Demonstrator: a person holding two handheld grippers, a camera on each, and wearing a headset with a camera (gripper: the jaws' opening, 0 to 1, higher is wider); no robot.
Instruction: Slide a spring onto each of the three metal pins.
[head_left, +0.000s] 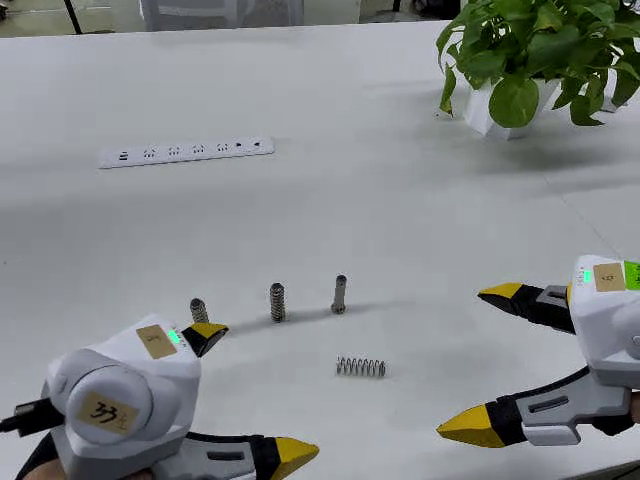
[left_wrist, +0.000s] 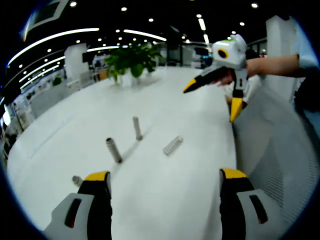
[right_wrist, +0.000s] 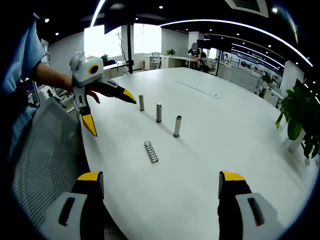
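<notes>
Counting 3 metal pins standing in a row on the white table. The first pin, closest to the left gripper, carries a spring, and so does the middle pin. The bare pin at the far end of the row has none.

Judged progress: 2 of 3 done, 1 left.

The loose spring lies on its side on the table, just in front of the bare pin and touching nothing. It sits between the 2 grippers.

The left gripper has its jaws spread wide and holds nothing. The right gripper is also spread and empty, and well apart from the spring.

The power strip and potted plant sit far back, out of the work.
</notes>
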